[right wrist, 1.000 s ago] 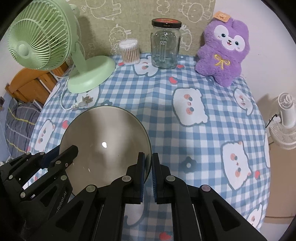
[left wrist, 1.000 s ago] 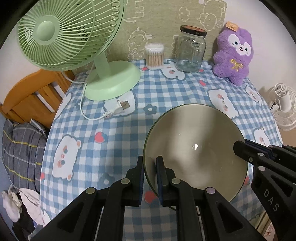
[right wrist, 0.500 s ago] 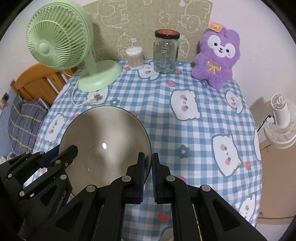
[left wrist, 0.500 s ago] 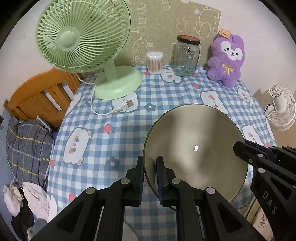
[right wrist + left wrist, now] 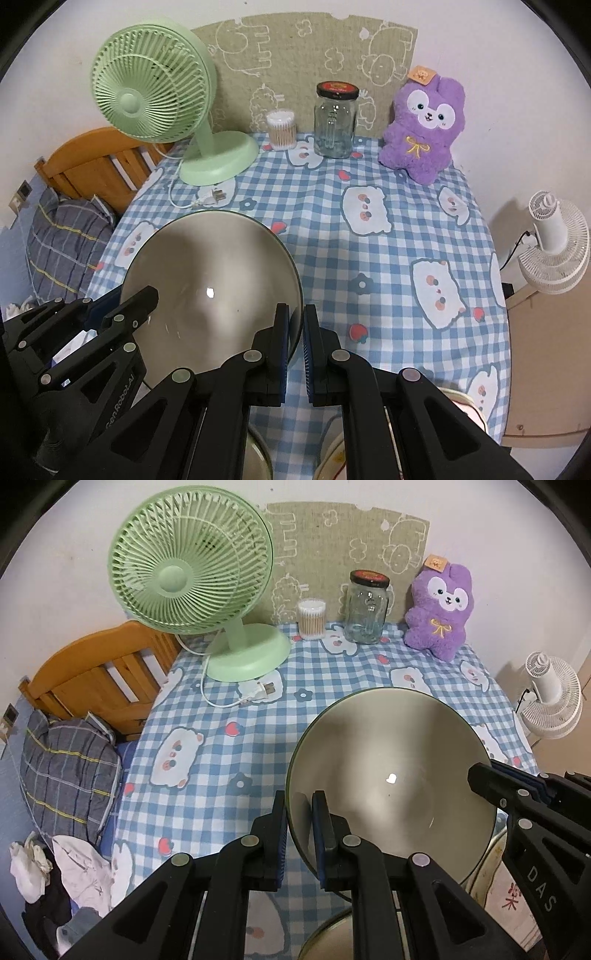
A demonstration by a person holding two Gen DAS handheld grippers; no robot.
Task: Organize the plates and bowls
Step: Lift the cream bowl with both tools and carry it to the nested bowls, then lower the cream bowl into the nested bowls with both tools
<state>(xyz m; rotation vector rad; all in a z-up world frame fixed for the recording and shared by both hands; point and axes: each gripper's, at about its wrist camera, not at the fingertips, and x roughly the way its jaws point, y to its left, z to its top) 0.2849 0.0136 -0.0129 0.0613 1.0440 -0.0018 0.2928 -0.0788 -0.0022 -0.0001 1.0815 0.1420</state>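
A large grey-beige bowl (image 5: 391, 779) with a dark green rim is held in the air above the checked table (image 5: 229, 738). My left gripper (image 5: 299, 812) is shut on its left rim. My right gripper (image 5: 295, 328) is shut on its right rim; the bowl also shows in the right wrist view (image 5: 210, 291). Below, at the near table edge, the rim of another bowl (image 5: 332, 938) shows, partly hidden by my fingers. In the right wrist view a bowl rim (image 5: 258, 454) and a light dish (image 5: 461, 402) show under the gripper.
A green desk fan (image 5: 192, 590) with its cord and plug (image 5: 258, 694) stands at the back left. A cotton swab tub (image 5: 312, 618), a glass jar (image 5: 367, 607) and a purple plush (image 5: 441, 611) line the back. A white floor fan (image 5: 554, 698) stands right of the table.
Both grippers have lifted the bowl higher and pulled it back toward the near edge; the table looks smaller and other dishes have come into view below.
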